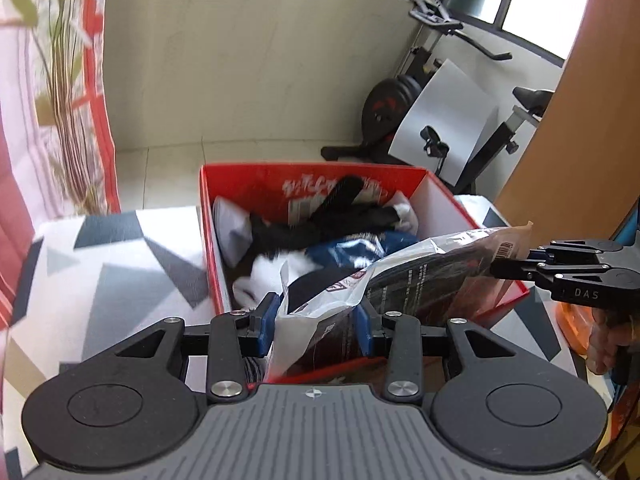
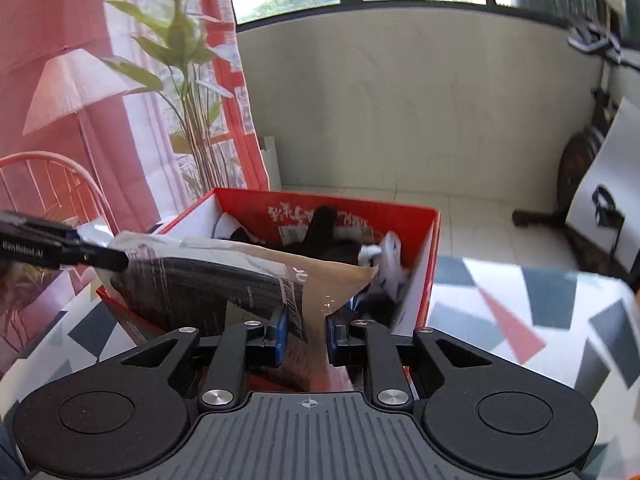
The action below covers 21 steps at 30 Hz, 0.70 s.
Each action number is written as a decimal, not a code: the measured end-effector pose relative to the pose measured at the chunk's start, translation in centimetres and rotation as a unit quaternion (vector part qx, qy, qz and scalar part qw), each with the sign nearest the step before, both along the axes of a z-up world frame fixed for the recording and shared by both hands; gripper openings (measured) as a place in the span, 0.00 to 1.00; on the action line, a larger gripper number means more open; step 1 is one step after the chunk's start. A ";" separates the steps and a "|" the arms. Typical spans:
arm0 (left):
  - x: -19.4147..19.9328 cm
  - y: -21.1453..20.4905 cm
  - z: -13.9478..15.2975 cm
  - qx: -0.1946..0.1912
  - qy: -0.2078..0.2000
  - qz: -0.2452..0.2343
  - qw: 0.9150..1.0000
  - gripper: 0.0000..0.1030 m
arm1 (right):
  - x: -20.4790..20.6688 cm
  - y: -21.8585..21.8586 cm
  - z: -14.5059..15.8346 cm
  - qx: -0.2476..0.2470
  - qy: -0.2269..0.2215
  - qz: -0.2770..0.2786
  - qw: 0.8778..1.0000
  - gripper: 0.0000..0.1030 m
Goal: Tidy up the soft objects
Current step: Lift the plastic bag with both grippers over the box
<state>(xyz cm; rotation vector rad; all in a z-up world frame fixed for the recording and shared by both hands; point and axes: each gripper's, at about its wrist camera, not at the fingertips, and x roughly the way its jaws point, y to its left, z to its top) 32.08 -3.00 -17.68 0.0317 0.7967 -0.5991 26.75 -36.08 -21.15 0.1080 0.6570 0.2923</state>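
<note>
table (image 1: 120, 272): covered in a geometric-print cloth
red box (image 1: 236, 176): set on table, dark and white soft items piled inside
plastic packet (image 1: 420, 272): held over box's near corner
left gripper (image 1: 316, 320): clamped on packet's crumpled end
right gripper (image 2: 306, 334): clamped on packet's brown end

A: Where does the box (image 1: 448, 200) sit?
B: On the worktop (image 1: 120, 264), open side up, with socks (image 1: 332, 220) piled inside it.
A: And the packet (image 1: 420, 268)?
B: Across the box's near rim, partly over the socks. The left gripper (image 1: 316, 320) has it between its jaws at one end, and the right gripper (image 2: 306, 332) at the other.
A: What's behind?
B: The floor, then a wall. In the left wrist view, an exercise bike (image 1: 404, 108) stands behind and right of the box, a plant (image 1: 60, 80) far left.
</note>
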 end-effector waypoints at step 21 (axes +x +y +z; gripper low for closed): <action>-2.4 -3.1 2.3 -0.017 -0.066 0.070 0.995 0.27 | -1.9 0.9 -0.9 -0.057 0.005 0.005 0.998 0.09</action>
